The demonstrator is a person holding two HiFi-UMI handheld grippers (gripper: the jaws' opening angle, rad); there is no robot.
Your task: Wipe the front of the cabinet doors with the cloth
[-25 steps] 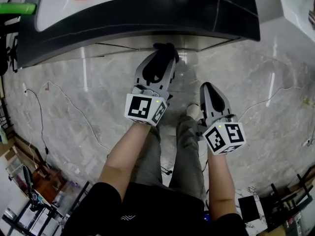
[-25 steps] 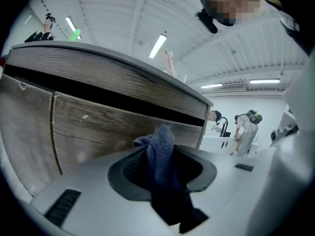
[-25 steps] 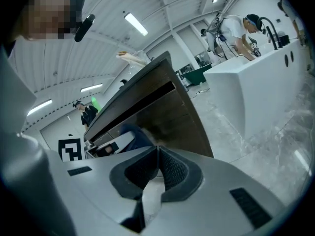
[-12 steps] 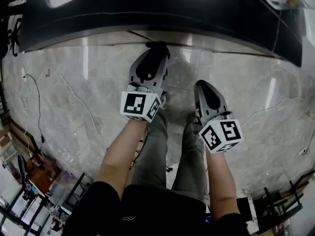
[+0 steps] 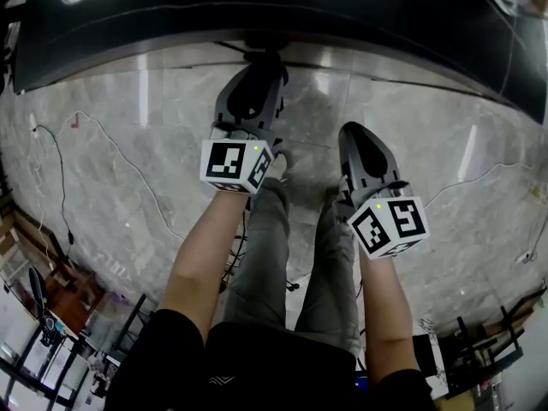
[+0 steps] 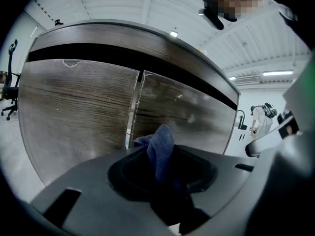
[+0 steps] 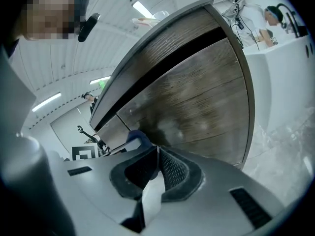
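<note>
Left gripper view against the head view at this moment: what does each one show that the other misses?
Only the left gripper view: the wood-grain fronts of the cabinet doors, the seam between them, and the blue cloth clamped in the left gripper, close to that seam; whether it touches cannot be told. Only the head view: the dark countertop from above, the marble floor, the person's legs, and the right gripper, short of the cabinet. Both: the left gripper reaching up to the cabinet.

The left hand-held gripper (image 5: 261, 68) has carried the cloth (image 6: 161, 146) forward beneath the countertop (image 5: 342, 15) edge.
</note>
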